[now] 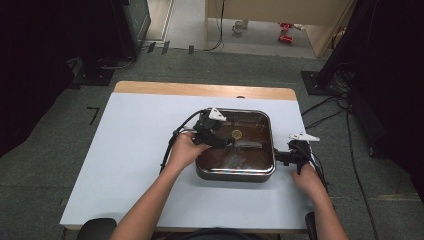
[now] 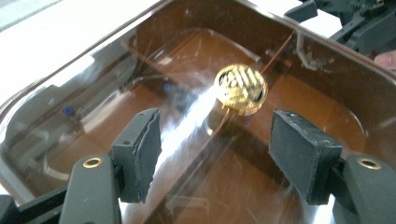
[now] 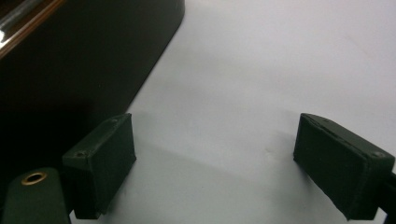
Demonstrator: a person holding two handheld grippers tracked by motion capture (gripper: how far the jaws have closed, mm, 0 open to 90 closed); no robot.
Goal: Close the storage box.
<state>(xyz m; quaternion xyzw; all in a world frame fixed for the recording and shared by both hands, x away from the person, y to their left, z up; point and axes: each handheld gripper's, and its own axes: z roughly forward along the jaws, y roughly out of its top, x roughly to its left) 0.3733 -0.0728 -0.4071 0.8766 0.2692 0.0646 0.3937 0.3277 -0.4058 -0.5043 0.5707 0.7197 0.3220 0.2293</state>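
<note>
The gold knob (image 2: pixel 240 88) stands at the middle of the glass lid (image 2: pixel 140 93), just beyond the left gripper (image 2: pixel 215 154), whose 2 fingers (image 2: pixel 140 154) are apart with nothing between them. The lid covers a square pan (image 1: pixel 235 172) on the white desk (image 1: pixel 130 150). Just beside the pan, the right gripper (image 3: pixel 215 163) hovers over bare desk, fingers (image 3: pixel 105 158) spread wide.

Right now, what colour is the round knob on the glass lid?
Gold, with slotted stripes; the knob shows best in the left gripper view.
</note>
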